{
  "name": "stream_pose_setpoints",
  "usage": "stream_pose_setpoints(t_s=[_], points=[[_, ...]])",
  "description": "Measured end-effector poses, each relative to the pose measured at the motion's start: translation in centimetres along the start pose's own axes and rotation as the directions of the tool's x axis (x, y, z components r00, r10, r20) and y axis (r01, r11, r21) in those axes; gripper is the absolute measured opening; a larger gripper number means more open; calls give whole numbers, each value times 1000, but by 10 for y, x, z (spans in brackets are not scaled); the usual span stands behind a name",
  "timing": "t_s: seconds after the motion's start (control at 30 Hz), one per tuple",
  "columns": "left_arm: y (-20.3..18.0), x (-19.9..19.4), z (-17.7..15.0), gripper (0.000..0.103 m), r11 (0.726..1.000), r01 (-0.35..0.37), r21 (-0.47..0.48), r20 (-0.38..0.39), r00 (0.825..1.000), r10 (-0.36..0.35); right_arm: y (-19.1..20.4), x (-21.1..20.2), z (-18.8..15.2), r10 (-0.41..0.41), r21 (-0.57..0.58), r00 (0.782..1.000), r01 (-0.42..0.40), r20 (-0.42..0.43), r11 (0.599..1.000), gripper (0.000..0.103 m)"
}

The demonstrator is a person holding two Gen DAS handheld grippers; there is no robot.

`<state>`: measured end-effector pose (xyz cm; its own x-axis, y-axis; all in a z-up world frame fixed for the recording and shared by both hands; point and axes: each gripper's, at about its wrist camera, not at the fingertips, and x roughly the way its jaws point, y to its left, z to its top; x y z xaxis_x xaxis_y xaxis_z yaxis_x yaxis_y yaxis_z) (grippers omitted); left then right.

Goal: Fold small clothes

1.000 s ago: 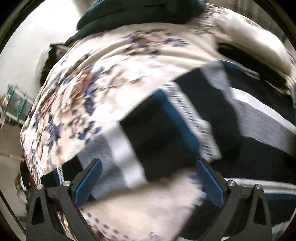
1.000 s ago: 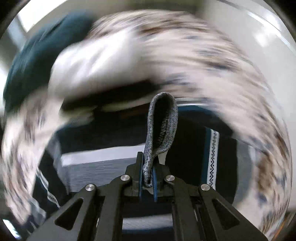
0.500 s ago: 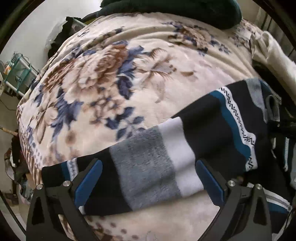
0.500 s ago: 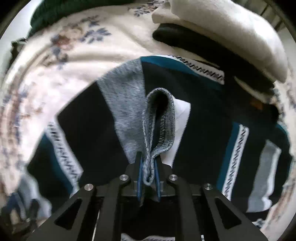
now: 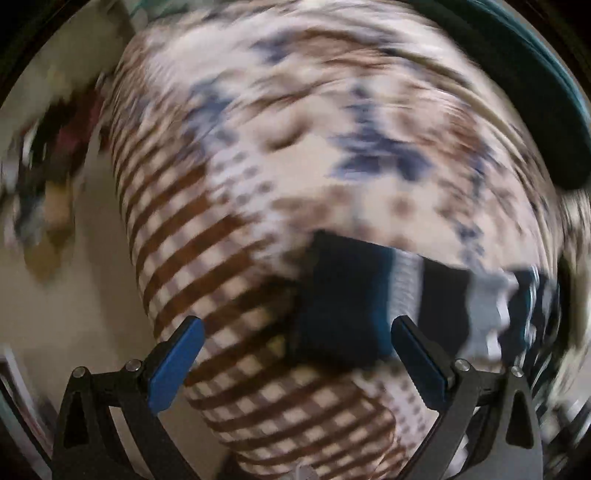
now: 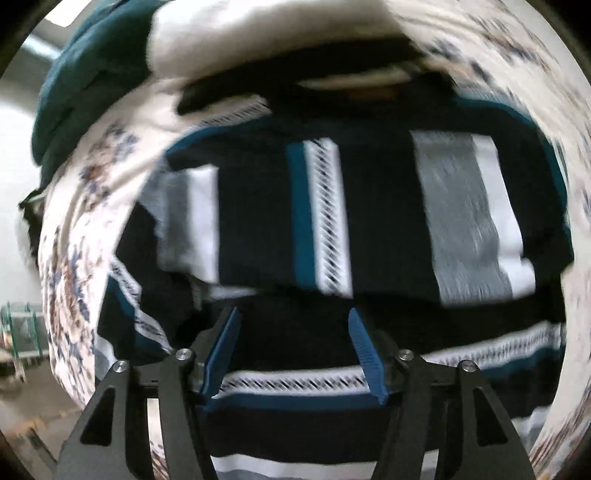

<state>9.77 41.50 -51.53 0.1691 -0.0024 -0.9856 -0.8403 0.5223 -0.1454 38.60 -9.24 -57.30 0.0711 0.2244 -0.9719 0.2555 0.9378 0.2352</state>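
A dark striped sweater (image 6: pixel 369 206) with teal, white and grey bands lies on a floral blanket (image 6: pixel 92 192), one part folded over the body. My right gripper (image 6: pixel 293 325) is open and empty just above the sweater's near part. In the blurred left wrist view my left gripper (image 5: pixel 295 332) is open and empty above the blanket (image 5: pixel 295 147), with a sleeve end of the sweater (image 5: pixel 351 302) lying between its fingers.
A folded cream garment (image 6: pixel 258 33) over a black one (image 6: pixel 295 74) lies behind the sweater. A dark teal cloth (image 6: pixel 81 81) is at the back left. The blanket's checked edge (image 5: pixel 192 258) drops to the floor (image 5: pixel 74 295) on the left.
My right gripper has opened and let go of the grey cuff it held. The sleeve now lies across the body. My left gripper has swung left toward the blanket's edge, still open.
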Motion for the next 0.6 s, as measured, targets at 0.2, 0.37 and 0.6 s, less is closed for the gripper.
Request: stream_pose_setpoints(t_s=[0.2,0.37,0.6], points=[[2,59,21,86,990,99,-98,-81,991,-107,-10,21,-14,7,62,999,-5,-42,998,63],[-43,37,38,5,984,142,106,-18,990,-140,7,23,-12,-20,2,999,21,-38,1000,63],[-24,-13,81,5,975,212,62,154,963,-219,21,12,-6,-27,-50,1000,27,-9,998,63]])
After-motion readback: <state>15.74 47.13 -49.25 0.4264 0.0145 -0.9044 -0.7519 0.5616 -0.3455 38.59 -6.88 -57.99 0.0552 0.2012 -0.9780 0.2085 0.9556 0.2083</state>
